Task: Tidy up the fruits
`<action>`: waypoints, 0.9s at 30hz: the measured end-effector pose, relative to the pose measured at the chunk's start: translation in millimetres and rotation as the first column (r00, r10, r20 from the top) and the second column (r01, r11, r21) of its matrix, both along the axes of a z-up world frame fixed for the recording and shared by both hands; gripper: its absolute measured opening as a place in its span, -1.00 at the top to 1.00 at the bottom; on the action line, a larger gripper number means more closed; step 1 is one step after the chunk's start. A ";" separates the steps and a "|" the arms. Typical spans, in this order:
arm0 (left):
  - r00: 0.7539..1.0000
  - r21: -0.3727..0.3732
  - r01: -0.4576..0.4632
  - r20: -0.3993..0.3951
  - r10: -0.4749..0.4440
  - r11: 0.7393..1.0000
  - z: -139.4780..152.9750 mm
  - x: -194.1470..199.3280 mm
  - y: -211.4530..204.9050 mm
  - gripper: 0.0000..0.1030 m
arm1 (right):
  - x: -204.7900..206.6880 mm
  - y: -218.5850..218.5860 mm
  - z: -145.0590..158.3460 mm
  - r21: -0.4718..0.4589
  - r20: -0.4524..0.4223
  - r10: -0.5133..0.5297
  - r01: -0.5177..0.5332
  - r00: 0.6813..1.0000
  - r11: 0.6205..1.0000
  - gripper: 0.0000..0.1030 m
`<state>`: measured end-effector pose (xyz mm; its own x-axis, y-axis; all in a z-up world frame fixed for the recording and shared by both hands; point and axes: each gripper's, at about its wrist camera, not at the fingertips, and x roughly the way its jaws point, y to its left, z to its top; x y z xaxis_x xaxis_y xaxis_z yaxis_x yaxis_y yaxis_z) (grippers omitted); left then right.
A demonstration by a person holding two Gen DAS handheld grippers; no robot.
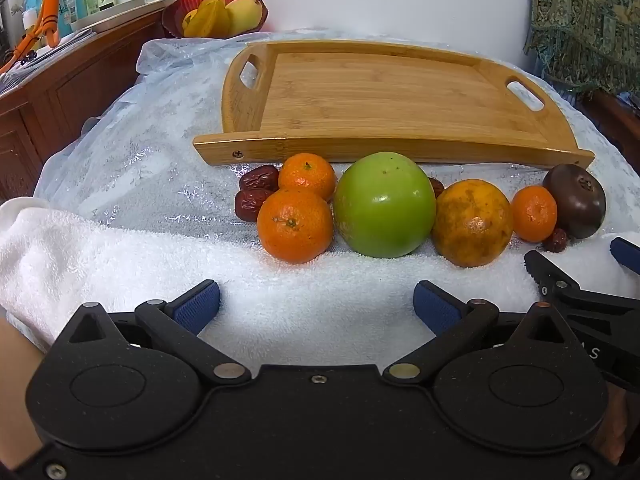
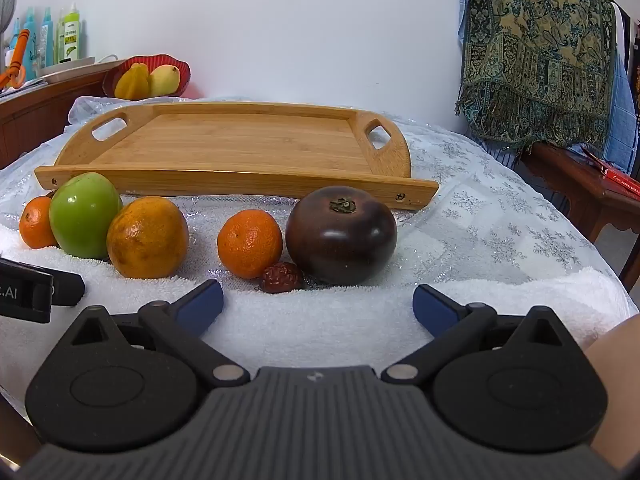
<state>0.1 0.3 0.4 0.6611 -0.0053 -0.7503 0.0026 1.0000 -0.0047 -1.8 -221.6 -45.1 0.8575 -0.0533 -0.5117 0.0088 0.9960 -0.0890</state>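
Observation:
An empty bamboo tray [image 1: 380, 92] [image 2: 240, 148] lies behind a row of fruit on the table. The row holds two tangerines [image 1: 295, 225], red dates [image 1: 256, 179], a green apple [image 1: 384, 204] [image 2: 85, 216], a mottled orange [image 1: 472, 222] [image 2: 147, 237], a small tangerine [image 1: 534, 213] [image 2: 249, 242], a dark purple fruit [image 1: 576, 200] [image 2: 341, 234] and another date [image 2: 281, 277]. My left gripper [image 1: 317, 307] is open and empty, just short of the apple. My right gripper [image 2: 318, 307] is open and empty, just short of the purple fruit; it also shows in the left wrist view [image 1: 580, 256].
A white towel [image 1: 120, 248] [image 2: 500, 300] covers the near table edge over a silvery patterned cloth [image 2: 500, 216]. A red bowl [image 1: 174, 14] [image 2: 182, 68] with yellow fruit stands at the back left by a wooden cabinet [image 1: 60, 92]. A patterned shawl [image 2: 540, 52] hangs at right.

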 end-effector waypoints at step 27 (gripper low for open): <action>1.000 0.013 0.003 -0.010 -0.003 1.000 1.0 3.3 -2.9 -1.00 | 0.1 0.1 0.1 -0.002 -0.001 -0.001 0.001 1.000 1.000 -1.00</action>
